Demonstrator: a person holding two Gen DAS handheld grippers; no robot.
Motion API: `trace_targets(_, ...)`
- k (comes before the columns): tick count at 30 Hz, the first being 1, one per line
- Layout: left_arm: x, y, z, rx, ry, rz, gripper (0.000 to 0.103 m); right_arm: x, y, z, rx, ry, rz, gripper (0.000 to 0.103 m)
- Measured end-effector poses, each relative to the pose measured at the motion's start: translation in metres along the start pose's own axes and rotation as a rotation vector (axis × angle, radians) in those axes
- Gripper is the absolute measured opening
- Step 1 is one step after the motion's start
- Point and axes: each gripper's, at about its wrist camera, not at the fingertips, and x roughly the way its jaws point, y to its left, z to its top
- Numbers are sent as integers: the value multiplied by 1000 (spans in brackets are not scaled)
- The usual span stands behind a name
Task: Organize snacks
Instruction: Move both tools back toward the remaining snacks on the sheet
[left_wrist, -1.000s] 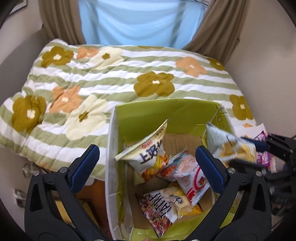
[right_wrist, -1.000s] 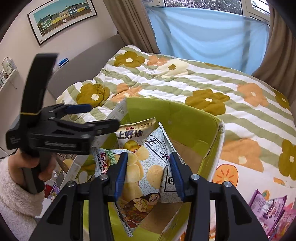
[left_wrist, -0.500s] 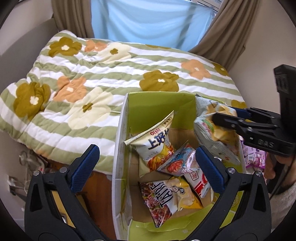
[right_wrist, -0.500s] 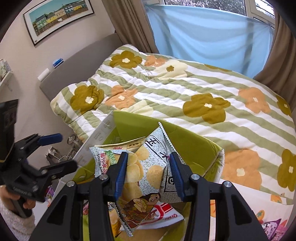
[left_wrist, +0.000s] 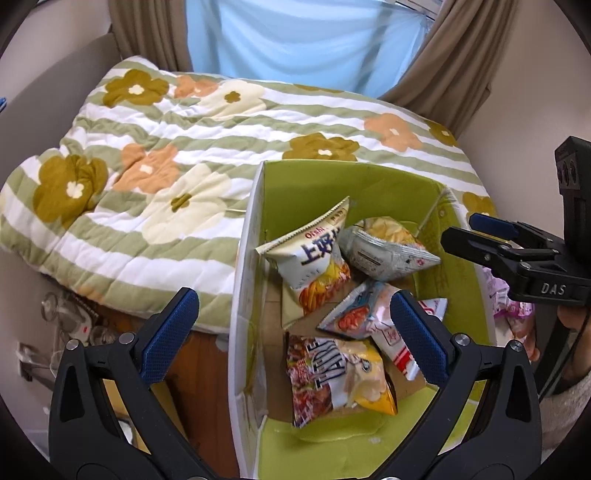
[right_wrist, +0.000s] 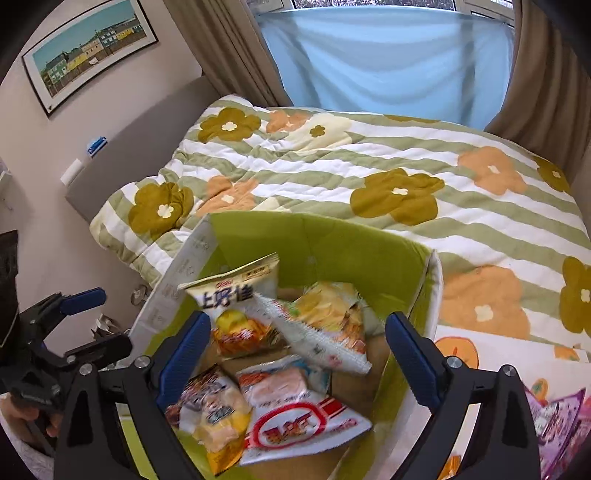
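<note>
An open green box (left_wrist: 332, 184) stands against the bed and holds several snack bags. The grey-white potato chip bag (right_wrist: 325, 325) lies loose in it, leaning on the Oishi bag (right_wrist: 236, 295); in the left wrist view that chip bag (left_wrist: 384, 251) rests at the box's far right. My right gripper (right_wrist: 297, 325) hovers over the box with its jaws opening wide, and the pads touch nothing. My left gripper (left_wrist: 291, 306) stands open over the box's left wall and holds nothing. A red-white bag (right_wrist: 295, 424) and a yellow bag (left_wrist: 332, 373) lie nearer.
A floral striped quilt (left_wrist: 166, 166) covers the bed behind the box. Purple snack packets (right_wrist: 561, 413) lie on a white sheet to the right of the box. Curtains (right_wrist: 388, 59) and a framed picture (right_wrist: 88, 48) are at the back. A person's hand (right_wrist: 22, 417) holds the left gripper.
The right gripper's jaws have spread apart and the chip bag has dropped from them into the box. The left gripper has shifted left, so the box sits further right in its view.
</note>
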Motion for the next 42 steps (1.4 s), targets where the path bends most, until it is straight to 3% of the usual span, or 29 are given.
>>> trace_targets(9,-47,-19,-14,50,-77,-25,103,-59,14,-14,5,-76,-36,94)
trace_targets(21,-97,-81,-48,113,-123,-116,103,-159,5,-65,74,-186,-113,94)
trace_targets(27,-107,-136,-81,118,-121,-132,103,-210,-30,-105,85,-237,-166,102)
trace_targets(32,-101,-192,-112,109,-96,-129,103,-249,-73,-145,76,-262,-202,102)
trace_targets(42,-68,-287,-180,74,11,-122,103,-292,-168,-231,176,-163,-266,103)
